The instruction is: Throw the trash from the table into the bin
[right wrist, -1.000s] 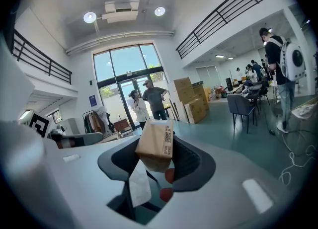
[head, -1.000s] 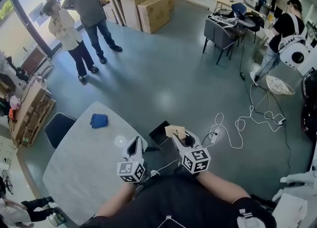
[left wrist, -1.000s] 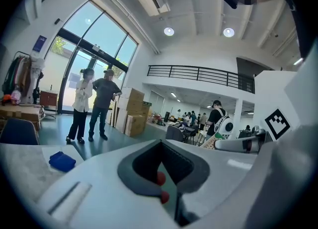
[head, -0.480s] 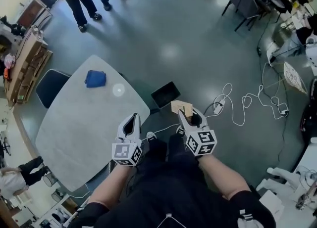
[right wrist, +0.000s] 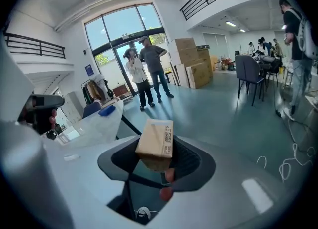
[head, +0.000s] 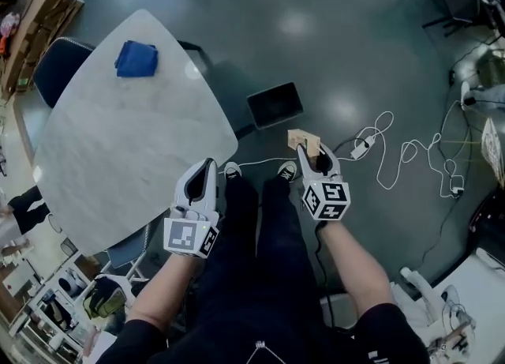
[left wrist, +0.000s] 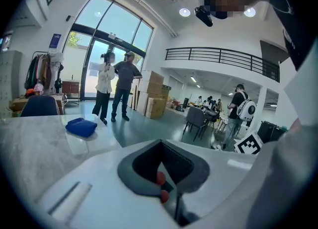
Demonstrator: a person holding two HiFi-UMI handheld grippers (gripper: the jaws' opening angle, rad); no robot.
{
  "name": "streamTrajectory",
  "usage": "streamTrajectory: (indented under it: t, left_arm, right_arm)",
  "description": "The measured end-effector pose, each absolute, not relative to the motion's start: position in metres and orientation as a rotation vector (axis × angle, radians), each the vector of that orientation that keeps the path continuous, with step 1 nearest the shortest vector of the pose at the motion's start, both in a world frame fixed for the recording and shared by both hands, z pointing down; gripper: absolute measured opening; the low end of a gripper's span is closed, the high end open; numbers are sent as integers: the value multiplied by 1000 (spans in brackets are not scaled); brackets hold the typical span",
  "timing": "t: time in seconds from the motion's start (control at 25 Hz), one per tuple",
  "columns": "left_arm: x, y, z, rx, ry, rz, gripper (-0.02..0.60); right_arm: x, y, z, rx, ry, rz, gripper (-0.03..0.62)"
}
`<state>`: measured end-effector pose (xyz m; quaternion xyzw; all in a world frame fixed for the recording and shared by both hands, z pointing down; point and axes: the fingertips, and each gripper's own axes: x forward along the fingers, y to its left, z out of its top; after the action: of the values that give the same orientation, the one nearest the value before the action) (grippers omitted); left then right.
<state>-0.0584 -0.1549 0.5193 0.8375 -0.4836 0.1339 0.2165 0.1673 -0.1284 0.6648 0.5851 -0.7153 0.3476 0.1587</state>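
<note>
A small brown cardboard box (head: 303, 140) (right wrist: 156, 142) sits between the jaws of my right gripper (head: 309, 151) (right wrist: 158, 149), which is shut on it. In the head view it hangs over the floor, just below and right of the black bin (head: 274, 104). My left gripper (head: 203, 171) (left wrist: 160, 146) is by the near corner of the grey table (head: 118, 141), jaws together and holding nothing. On the table's far side lies a blue cloth (head: 136, 58) (left wrist: 82, 126) (right wrist: 106, 110).
White cables (head: 394, 157) trail over the floor right of the bin. A dark chair (head: 59, 70) stands at the table's far left edge. My shoes (head: 288, 171) are just below the bin. Two people (right wrist: 146, 71) stand by the glass doors, cardboard cartons (right wrist: 191, 64) beside them.
Both grippers have come down, the right one more, with the box still in its jaws. The head view has tilted down, so table and bin now lie higher in the picture.
</note>
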Motion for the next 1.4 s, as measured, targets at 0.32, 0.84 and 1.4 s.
streamTrajectory:
  t: [0.32, 0.84, 1.4]
  left_arm:
    - [-50, -127, 605, 2240, -1296, 426, 0]
    - [-72, -106, 674, 2182, -1320, 414, 0]
    - [-74, -83, 708, 2212, -1251, 485, 0]
  right_arm:
    - [157, -142, 790, 1575, -2009, 1011, 213]
    - [149, -176, 1002, 1443, -1872, 970, 213]
    - [157, -213, 1107, 1466, -1764, 931, 212]
